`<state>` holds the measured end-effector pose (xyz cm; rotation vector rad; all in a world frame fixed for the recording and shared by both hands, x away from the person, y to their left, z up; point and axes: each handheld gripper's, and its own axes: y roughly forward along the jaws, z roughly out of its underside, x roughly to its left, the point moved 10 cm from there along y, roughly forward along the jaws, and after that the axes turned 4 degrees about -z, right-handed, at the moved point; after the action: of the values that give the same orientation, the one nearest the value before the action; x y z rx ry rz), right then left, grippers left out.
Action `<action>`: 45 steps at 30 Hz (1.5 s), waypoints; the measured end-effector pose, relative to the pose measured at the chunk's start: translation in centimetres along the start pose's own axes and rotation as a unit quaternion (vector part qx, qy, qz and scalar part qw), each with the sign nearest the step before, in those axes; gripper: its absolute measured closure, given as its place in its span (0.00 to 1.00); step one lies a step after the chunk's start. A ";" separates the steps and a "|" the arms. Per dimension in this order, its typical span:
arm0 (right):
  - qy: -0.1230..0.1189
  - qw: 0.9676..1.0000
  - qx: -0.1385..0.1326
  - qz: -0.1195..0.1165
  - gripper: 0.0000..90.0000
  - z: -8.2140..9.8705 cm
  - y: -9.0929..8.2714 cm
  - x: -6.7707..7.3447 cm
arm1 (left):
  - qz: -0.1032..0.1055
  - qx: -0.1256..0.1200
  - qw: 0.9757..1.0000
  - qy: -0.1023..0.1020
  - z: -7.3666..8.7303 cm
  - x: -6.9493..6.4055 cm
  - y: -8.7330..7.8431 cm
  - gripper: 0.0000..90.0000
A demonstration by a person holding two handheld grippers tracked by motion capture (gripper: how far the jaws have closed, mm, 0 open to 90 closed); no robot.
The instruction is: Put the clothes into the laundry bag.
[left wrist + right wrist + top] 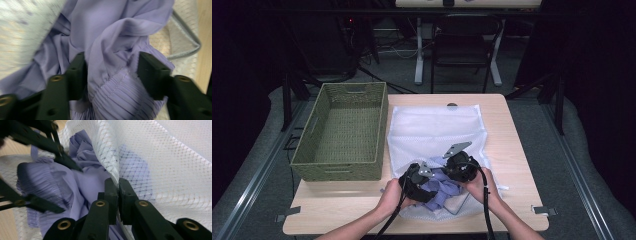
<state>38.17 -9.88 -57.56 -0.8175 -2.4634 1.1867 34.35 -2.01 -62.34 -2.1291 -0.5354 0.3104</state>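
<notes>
You're mid-stuffing here: the purple garment (443, 189) sits at the mouth of the white mesh bag (437, 131), near the table's (507, 150) front edge, and a good part of it looks to be outside the bag, so I'd call this roughly halfway. Your right gripper (117, 185) is clenched on the bag's edge, holding the opening up. Your left gripper (111, 72) has its jaws part-way apart with a pleated bunch of the garment between them; whether the pads actually press the cloth, I cannot tell. What's left, as I judge it: push the rest of the fabric in and close the bag.

The high view gives you the layout, with the green basket (343, 131) standing just left of the bag. The right gripper view shows what that one can't: purple cloth already showing through the mesh. The left gripper view adds the bag's grey trimmed rim (186, 40) lying beside the garment
</notes>
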 end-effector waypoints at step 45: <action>0.002 1.000 -0.001 0.002 0.97 0.1 -0.4 -0.2 | -0.040 -0.005 0.998 -0.037 0.4 1.8 -1.5 0.47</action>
<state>38.11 -10.26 -57.36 -0.8235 -2.4624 1.1830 35.38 -0.08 -61.35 -2.1052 -0.6646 0.3430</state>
